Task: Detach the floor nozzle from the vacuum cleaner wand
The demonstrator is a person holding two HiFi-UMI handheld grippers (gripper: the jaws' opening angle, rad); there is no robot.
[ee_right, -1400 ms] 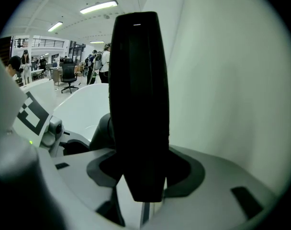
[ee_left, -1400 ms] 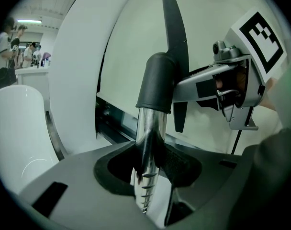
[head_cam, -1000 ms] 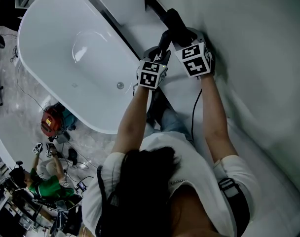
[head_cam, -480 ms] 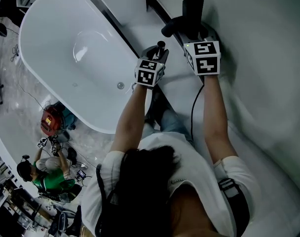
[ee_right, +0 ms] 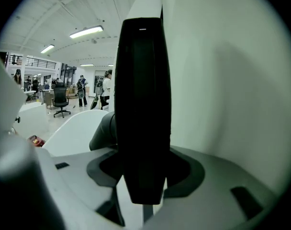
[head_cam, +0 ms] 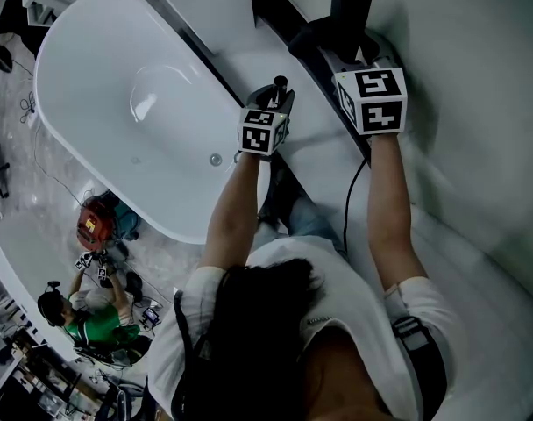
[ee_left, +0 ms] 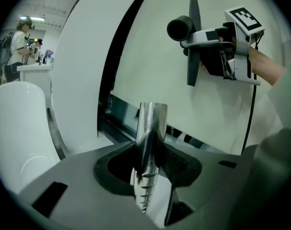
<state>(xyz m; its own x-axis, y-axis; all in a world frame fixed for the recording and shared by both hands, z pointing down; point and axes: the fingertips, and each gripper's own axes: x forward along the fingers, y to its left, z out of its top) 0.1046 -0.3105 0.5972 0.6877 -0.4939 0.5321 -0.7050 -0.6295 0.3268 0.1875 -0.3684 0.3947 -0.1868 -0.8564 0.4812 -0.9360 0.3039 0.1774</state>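
Well, my left gripper [ee_left: 146, 164] is clamped on the wand [ee_left: 152, 121], a shiny tube that stands up between its pads with its top end bare. Further right, my right gripper [ee_right: 144, 176] pinches the nozzle [ee_right: 143, 95], which is off the wand and well apart from it, close to a white panel [head_cam: 477, 77].

Only the left gripper view shows the nozzle edge-on, its round neck opening turned back toward the wand. The right gripper view gives just its dark flat side, filling the middle, with the grey neck showing at its left. Only the head view takes in both marker cubes, my arms and a cable [head_cam: 347, 196] hanging under the right wrist.

Left of my arms lies a white oval tub [head_cam: 117, 86]. Beyond it is pale glossy floor [head_cam: 21, 209] with loose cables, a red thing [head_cam: 91, 224] and a person in green [head_cam: 91, 323]. The right gripper view opens onto a hall with strip lights [ee_right: 86, 31], a chair [ee_right: 61, 99] and people standing far back.
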